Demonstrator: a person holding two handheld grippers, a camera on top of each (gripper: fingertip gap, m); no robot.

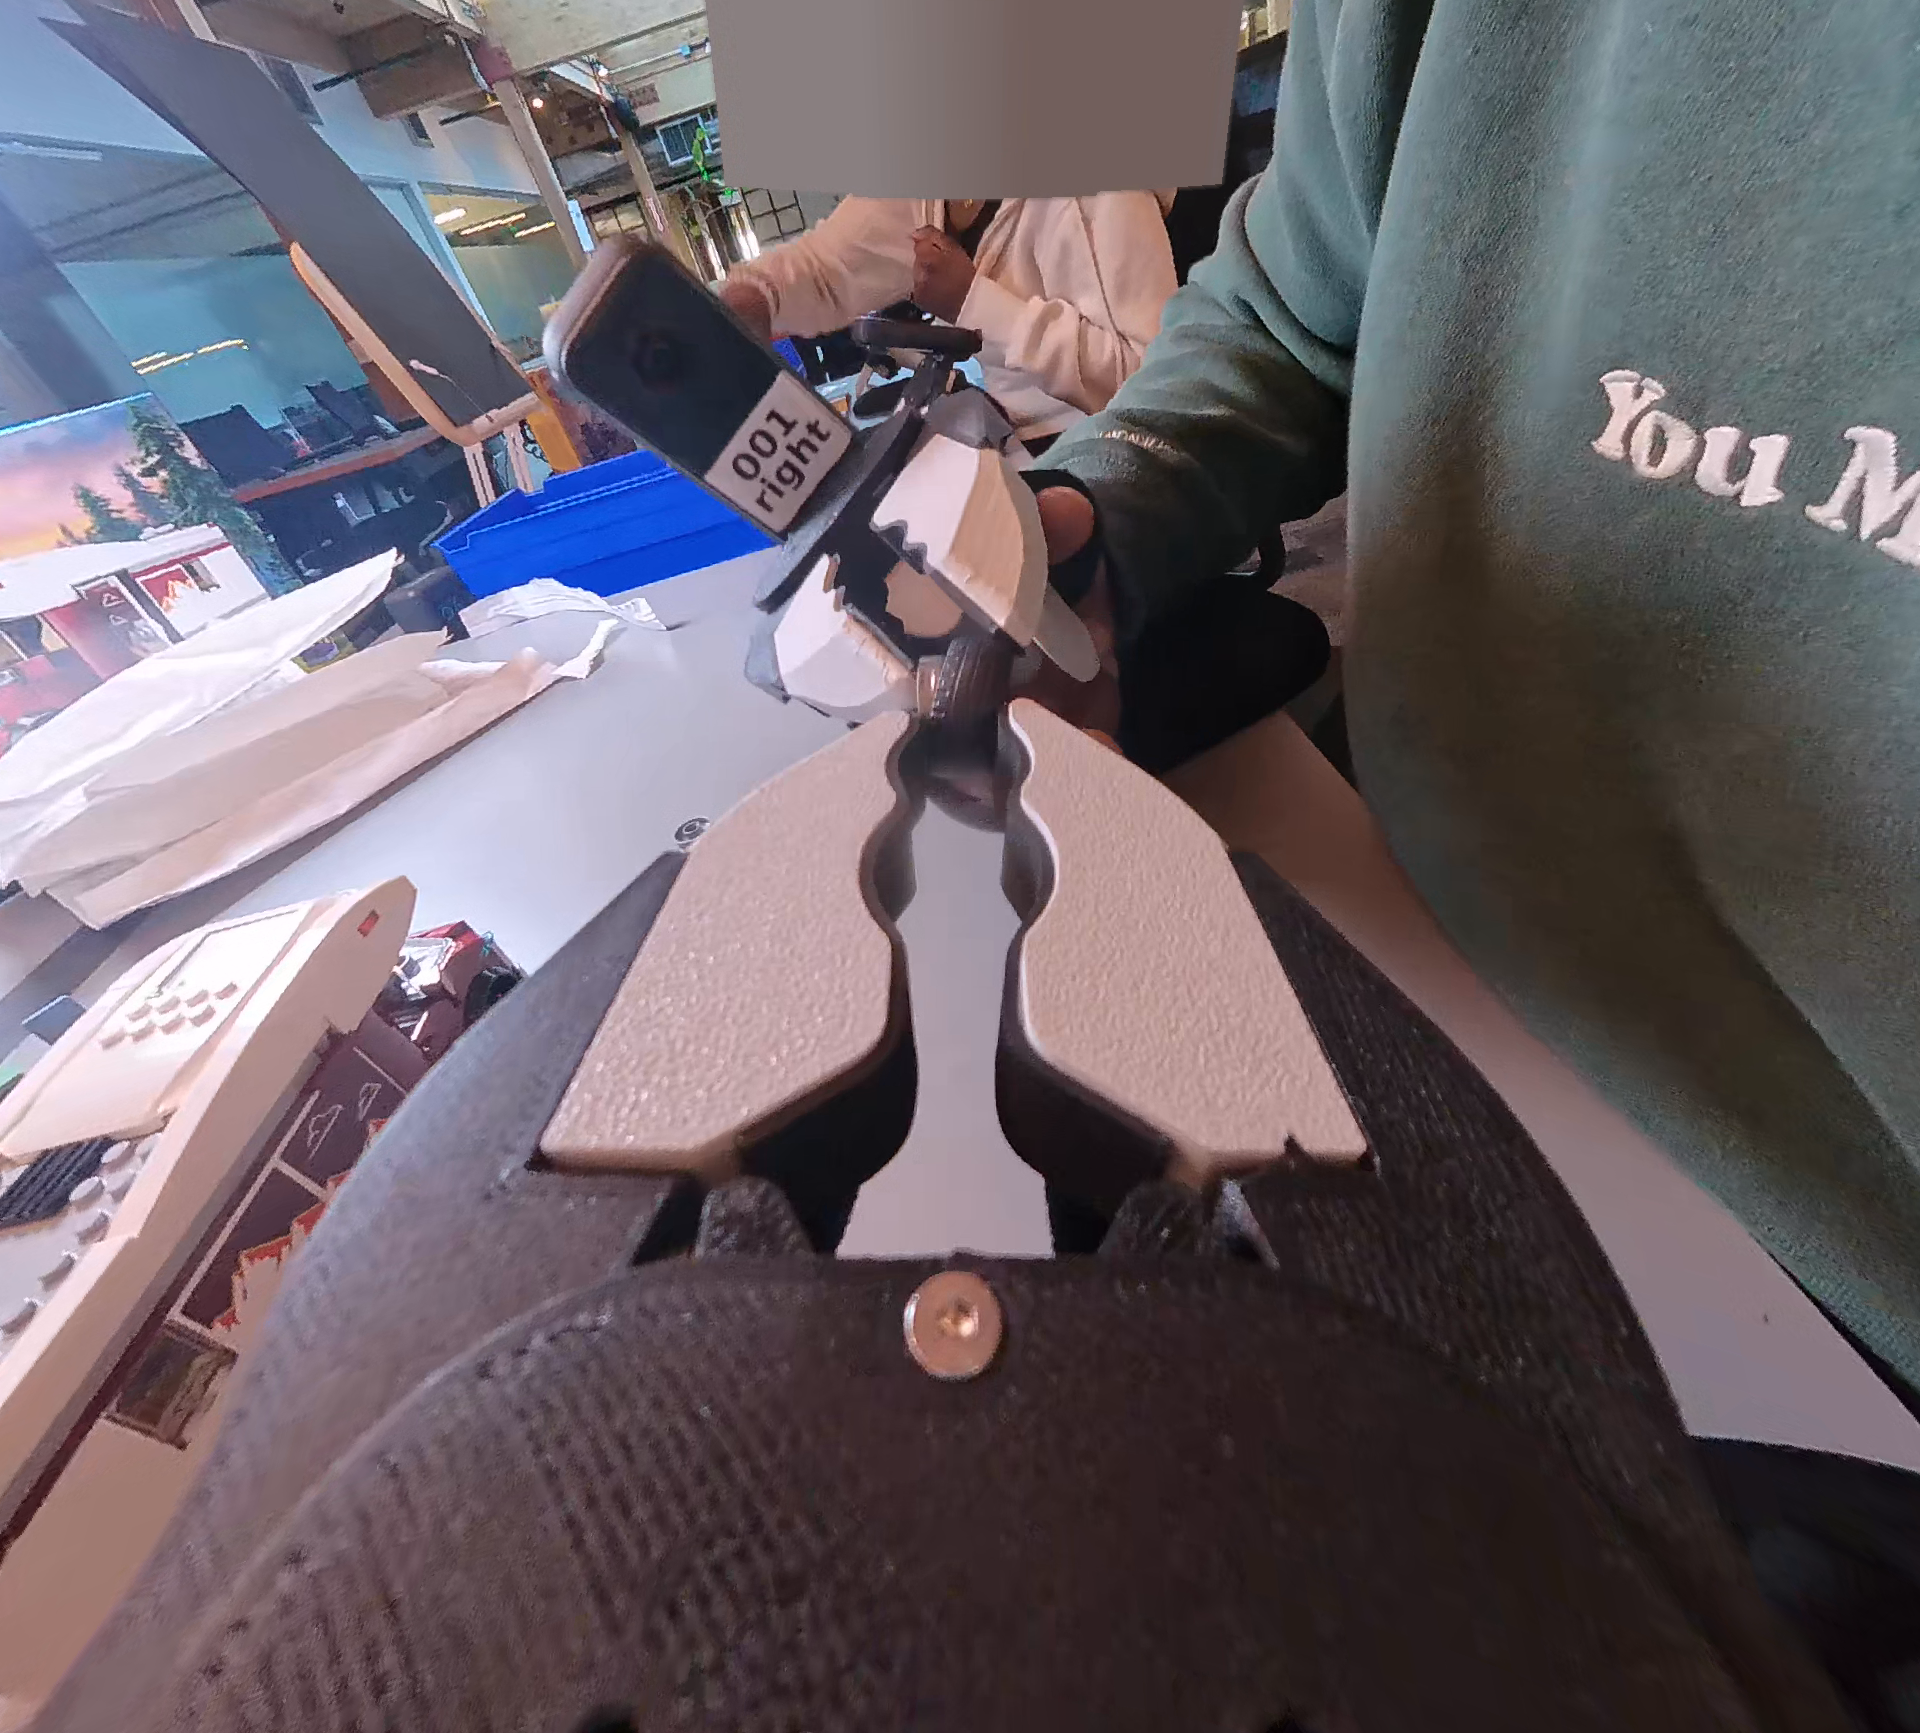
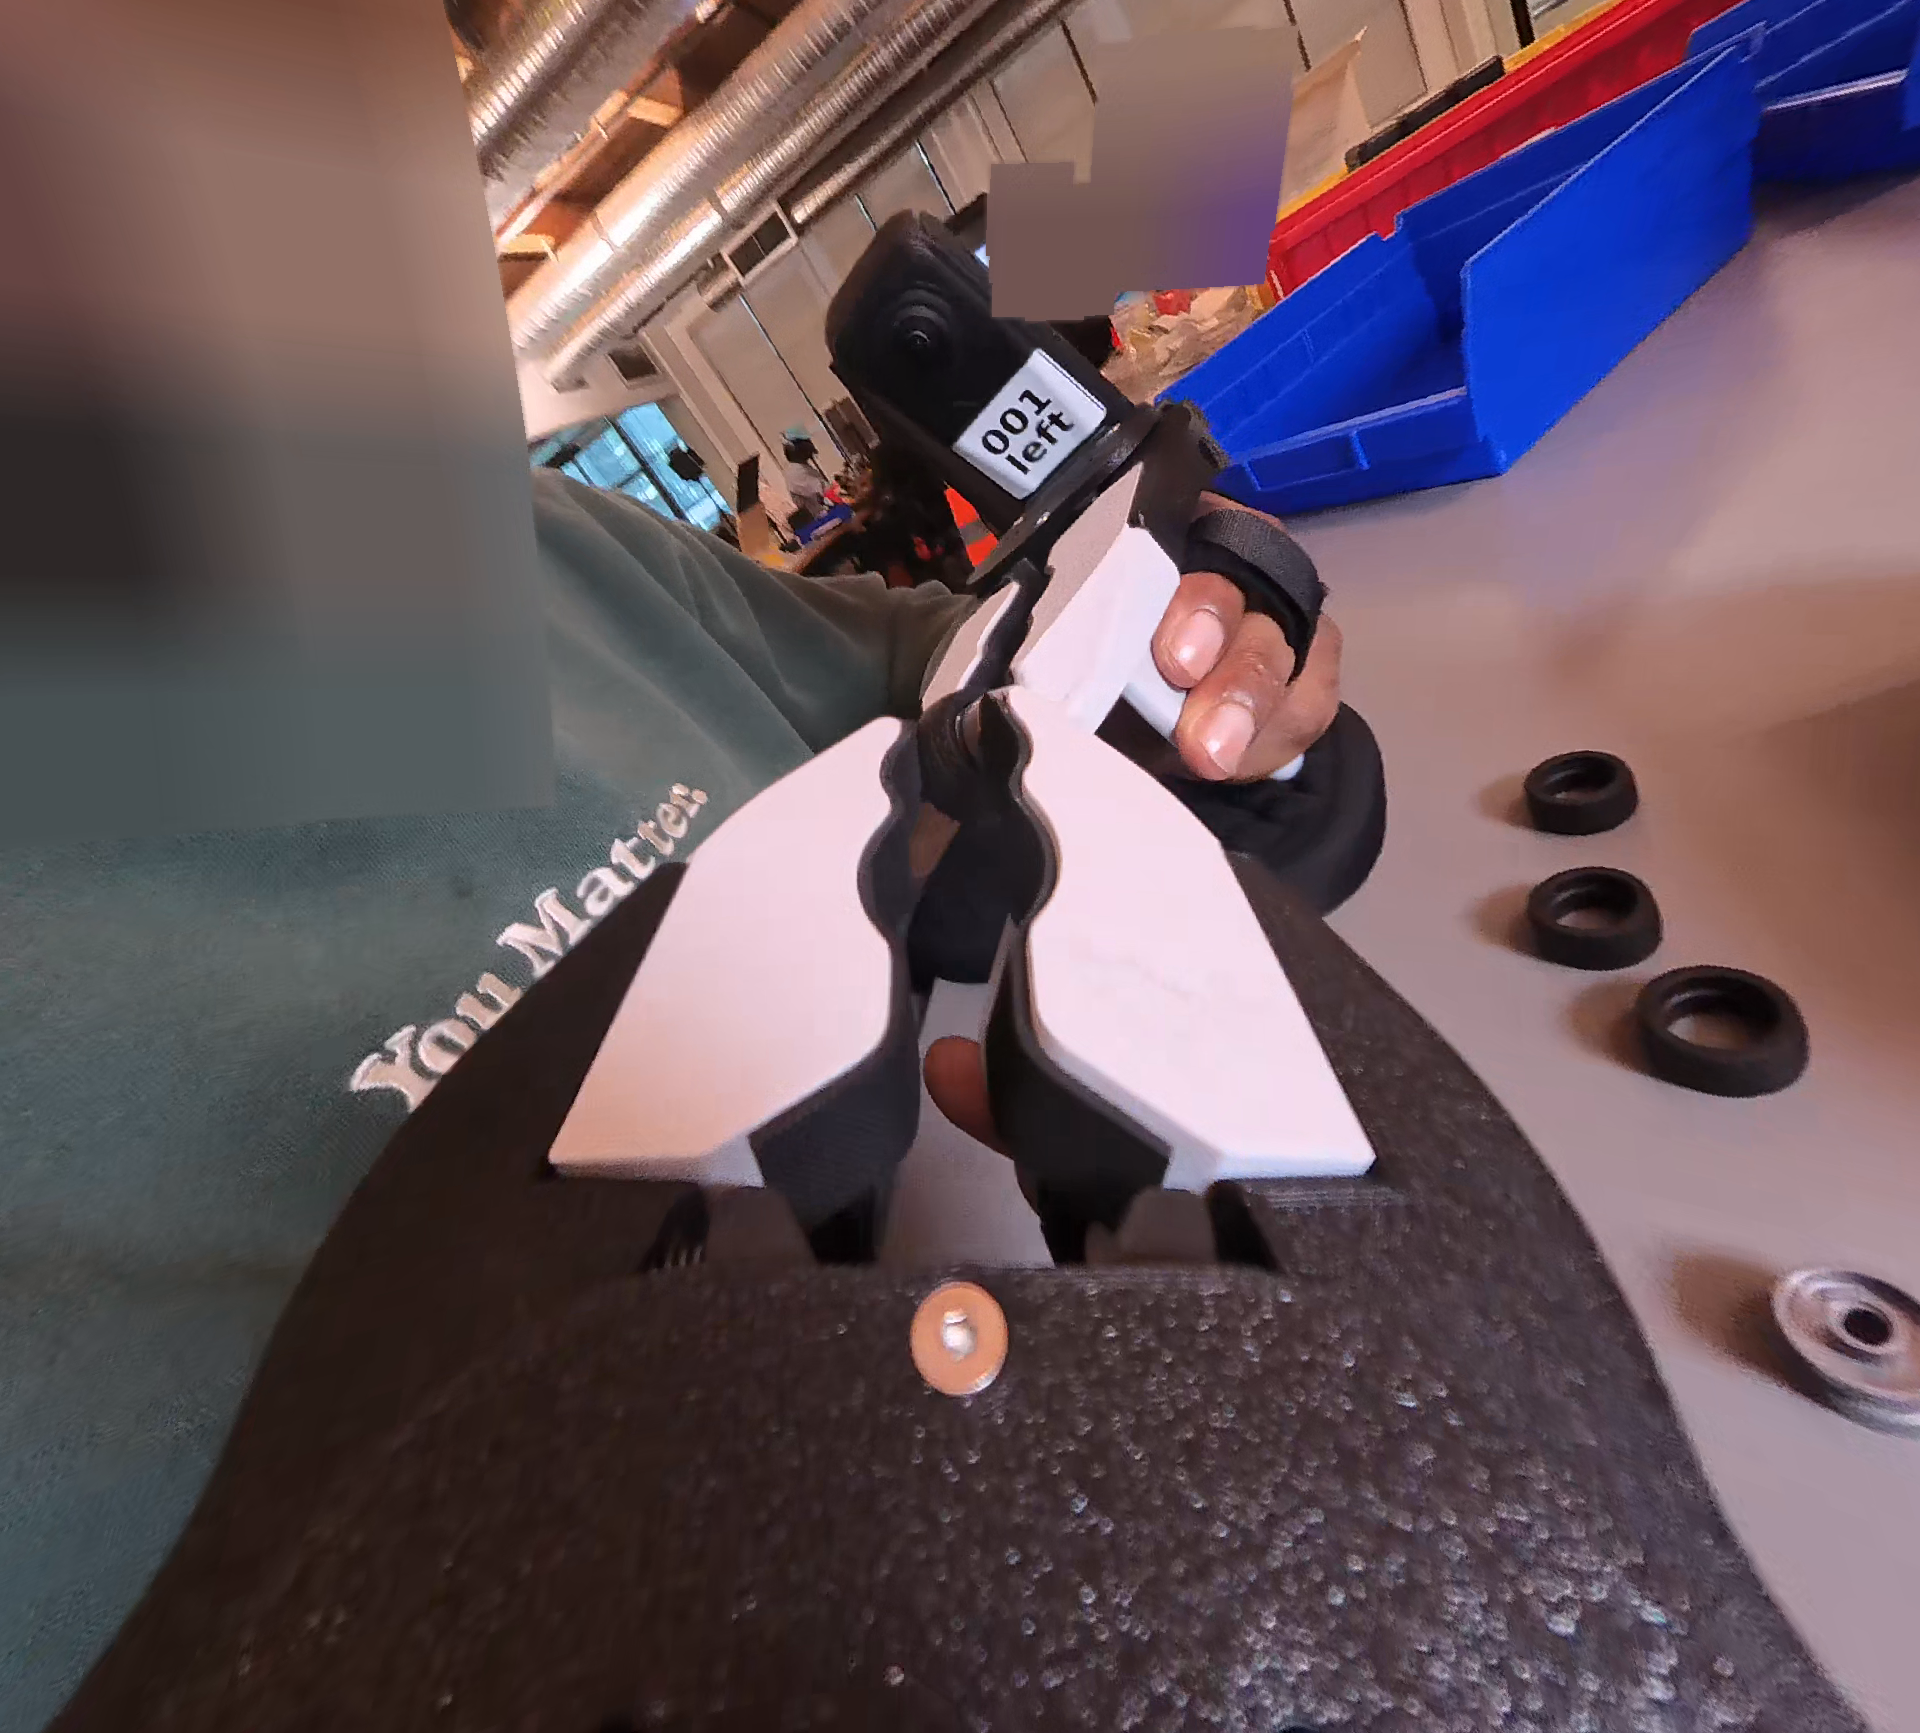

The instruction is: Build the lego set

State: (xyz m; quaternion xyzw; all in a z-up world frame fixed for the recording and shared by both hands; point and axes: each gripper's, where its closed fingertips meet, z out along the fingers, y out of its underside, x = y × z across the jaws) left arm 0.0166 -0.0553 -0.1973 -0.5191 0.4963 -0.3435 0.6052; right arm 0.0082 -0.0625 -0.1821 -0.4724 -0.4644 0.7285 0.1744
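Both the left gripper point(image 1: 956, 738) and the right gripper point(image 2: 961, 748) pinched one small black rubber-tyred wheel with a metal hub point(image 1: 961, 681) in the air, so an uneven pull probably risked dropping it onto the grey table point(image 1: 582, 748).

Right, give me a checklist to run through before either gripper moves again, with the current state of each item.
1. Left gripper has something at its tips: ok, a small wheel with a black tyre sits there.
2. Right gripper is on the same wheel: ok, its fingertips close around the dark tyre.
3. Wheel is square in both grasps: cannot tell, the two sets of tips crowd it.
4. Loose black tyres are clear of the grippers: ok, three lie in a row, apart, on the grey table.
5. Clear hub is out of the way: ok, it lies alone on the table nearer the right gripper's body.
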